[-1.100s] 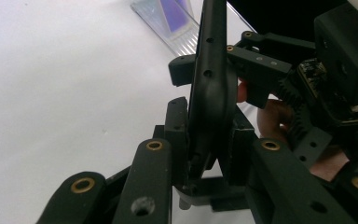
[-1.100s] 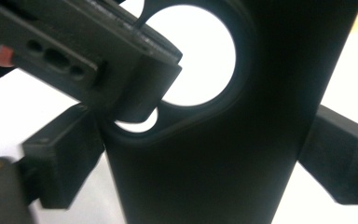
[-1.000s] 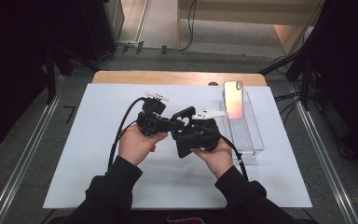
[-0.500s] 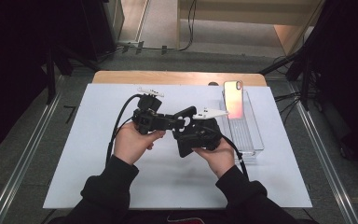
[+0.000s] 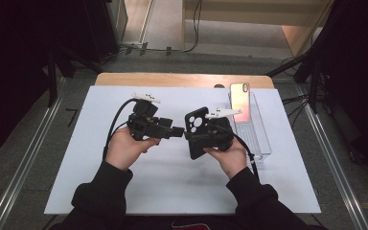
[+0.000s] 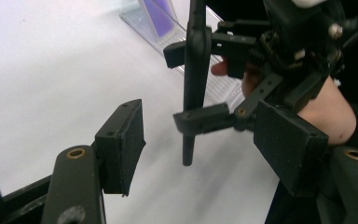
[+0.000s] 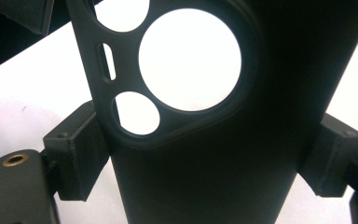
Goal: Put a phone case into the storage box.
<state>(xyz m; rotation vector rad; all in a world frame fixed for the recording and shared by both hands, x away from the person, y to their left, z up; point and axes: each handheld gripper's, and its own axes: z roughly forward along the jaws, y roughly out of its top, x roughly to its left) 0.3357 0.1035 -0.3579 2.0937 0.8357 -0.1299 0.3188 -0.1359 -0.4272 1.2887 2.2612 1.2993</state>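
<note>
My right claw (image 7: 205,163) is clenched on a black phone case (image 7: 200,112), its pads pressing the case's two long edges just below the camera cutout, so the case stands upright in the air above the tabletop (image 5: 124,191). In the high view the case (image 5: 196,132) sits between my two hands, its cutout end farthest from me. My left claw (image 6: 205,144) is released: its jaws have just been opening, and its pads (image 6: 123,140) now stand apart on either side of the case's thin edge (image 6: 193,79) without touching it. In the high view that left claw (image 5: 175,132) points across at the case from just beside it. Farther right on the white tabletop lies a clear plastic tray (image 5: 261,139), with a phone (image 5: 239,100) leaning up at its far end.
</note>
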